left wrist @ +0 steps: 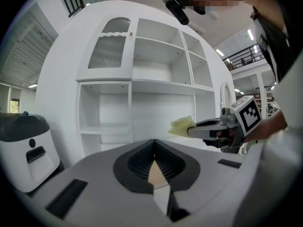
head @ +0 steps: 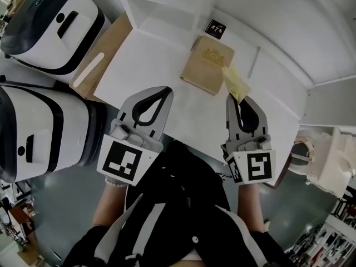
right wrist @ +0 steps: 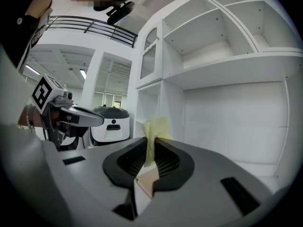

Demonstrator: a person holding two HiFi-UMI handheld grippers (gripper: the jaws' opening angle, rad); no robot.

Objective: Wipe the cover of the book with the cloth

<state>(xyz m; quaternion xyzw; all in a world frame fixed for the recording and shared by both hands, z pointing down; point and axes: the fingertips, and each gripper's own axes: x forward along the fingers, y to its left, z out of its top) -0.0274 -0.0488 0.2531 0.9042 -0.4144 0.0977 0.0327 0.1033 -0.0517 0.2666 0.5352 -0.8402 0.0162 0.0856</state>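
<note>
The right gripper [head: 230,97] is pinching the yellow cloth [head: 236,82] by the book [head: 207,64] near the desk [head: 146,65] far edge; the left gripper [head: 165,90] is holding its jaws together, empty.

Table [head: 147,65]: bare white top left of the book [head: 207,63] and on its near side, an open lane. Shelf unit [head: 161,7] closes the far edge; small black card [head: 215,29] just beyond the book. White machines [head: 53,24] crowd the left side, brown board [head: 105,52] against that edge.
</note>
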